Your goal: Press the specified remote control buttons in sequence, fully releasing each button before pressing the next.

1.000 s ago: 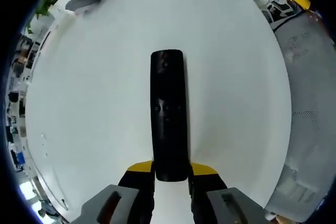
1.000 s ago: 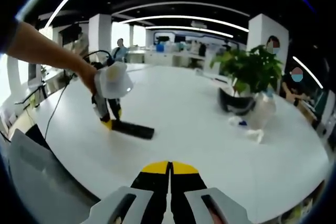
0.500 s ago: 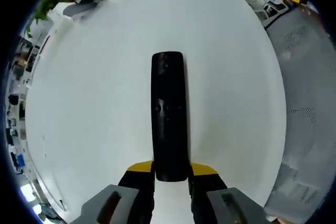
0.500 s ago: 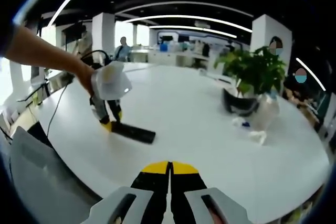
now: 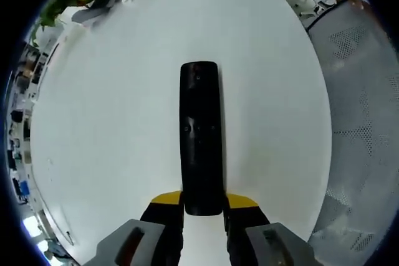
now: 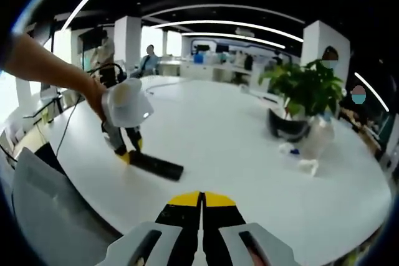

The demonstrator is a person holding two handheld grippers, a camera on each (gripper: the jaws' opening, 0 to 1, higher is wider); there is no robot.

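Observation:
A long black remote control [image 5: 201, 135] lies on the white table [image 5: 112, 123], running straight away from me in the left gripper view. My left gripper [image 5: 202, 205] is shut on the remote's near end, its yellow-tipped fingers either side of it. In the right gripper view the same remote [image 6: 156, 166] lies on the table's left part, with the left gripper [image 6: 126, 152] clamped on its left end and a person's arm holding it from above. My right gripper [image 6: 201, 200] hovers near the table's front edge, its jaws pressed together with nothing between them.
A potted plant [image 6: 298, 95] in a dark bowl stands at the table's right, with small white and blue items [image 6: 299, 157] in front of it. A grey mesh chair [image 5: 368, 129] stands beside the table edge. People and desks fill the office behind.
Both cameras shifted slightly. The left gripper and the remote have slid a little along the table in the right gripper view; the grip itself is unchanged.

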